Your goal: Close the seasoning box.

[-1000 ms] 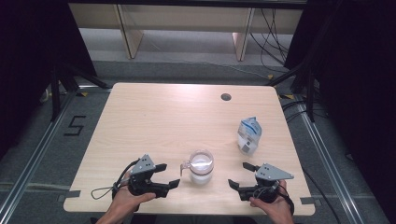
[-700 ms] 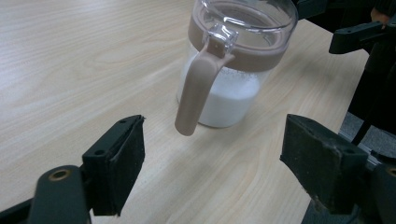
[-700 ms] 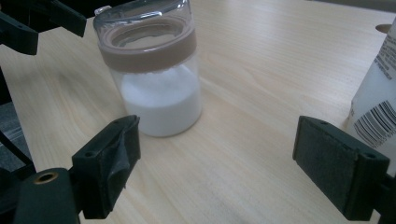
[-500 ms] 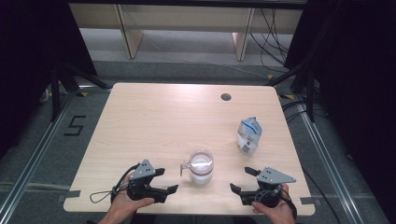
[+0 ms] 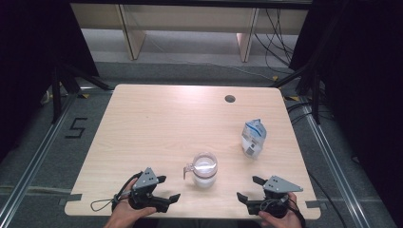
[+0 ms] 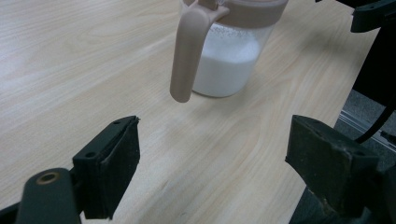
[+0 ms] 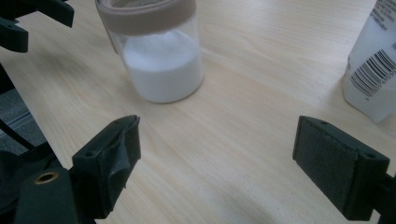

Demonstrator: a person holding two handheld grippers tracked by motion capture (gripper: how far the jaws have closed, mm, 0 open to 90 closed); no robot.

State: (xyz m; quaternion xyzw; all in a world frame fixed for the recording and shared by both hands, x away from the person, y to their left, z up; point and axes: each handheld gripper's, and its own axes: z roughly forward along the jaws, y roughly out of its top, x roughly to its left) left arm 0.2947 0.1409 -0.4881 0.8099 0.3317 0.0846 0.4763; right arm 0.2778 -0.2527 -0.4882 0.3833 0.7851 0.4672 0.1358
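A clear jug (image 5: 204, 170) with a beige lid and handle (image 6: 187, 56) stands near the table's front edge, about a third full of something white (image 7: 163, 65). My left gripper (image 5: 168, 188) lies to its left, pointing at the handle. Its jaws have just been opening and stand wide with nothing between them (image 6: 219, 163). My right gripper (image 5: 248, 188) lies to the jug's right, also open and holding nothing (image 7: 224, 158). Neither touches the jug. A white and blue carton (image 5: 253, 137) stands upright behind the right gripper, at the right edge of the right gripper view (image 7: 373, 70).
The pale wooden table (image 5: 166, 123) has a round cable hole (image 5: 230, 99) at the back right. Its front edge runs just under both hands. Shelving legs and cables are on the floor beyond the far edge.
Both grippers have eased a little toward the table's front edge. The left jaws stand slightly wider than before. The jug and carton have not moved.
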